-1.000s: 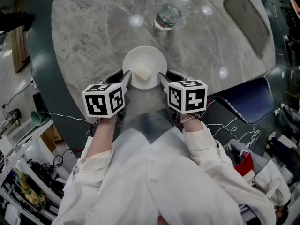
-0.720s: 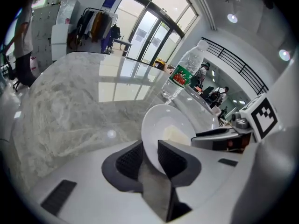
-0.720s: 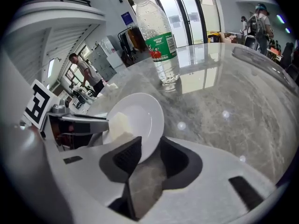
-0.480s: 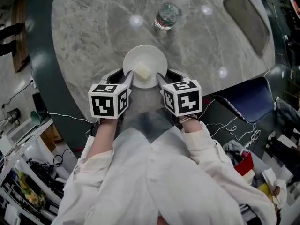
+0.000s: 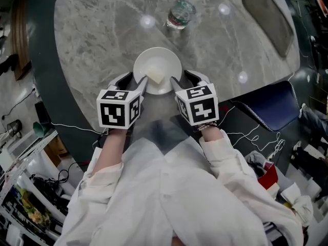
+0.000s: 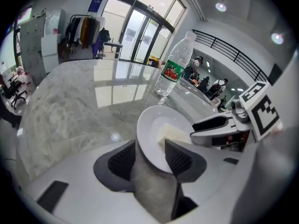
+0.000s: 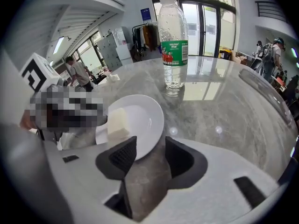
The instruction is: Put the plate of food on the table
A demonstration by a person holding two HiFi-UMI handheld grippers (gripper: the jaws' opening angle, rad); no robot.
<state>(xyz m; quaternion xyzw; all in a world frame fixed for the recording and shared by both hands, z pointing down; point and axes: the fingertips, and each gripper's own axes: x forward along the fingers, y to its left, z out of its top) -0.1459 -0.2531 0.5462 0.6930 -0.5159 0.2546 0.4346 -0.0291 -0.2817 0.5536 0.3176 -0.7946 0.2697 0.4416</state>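
Marble table [image 5: 92, 35] bears the plate of food [image 5: 154, 63]. Its rim sits loose between the opening jaws of the left gripper [image 6: 149, 157] and the right gripper [image 7: 150, 155].

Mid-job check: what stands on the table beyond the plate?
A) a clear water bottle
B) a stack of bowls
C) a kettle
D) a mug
A: a clear water bottle with a green label stands upright beyond the plate.
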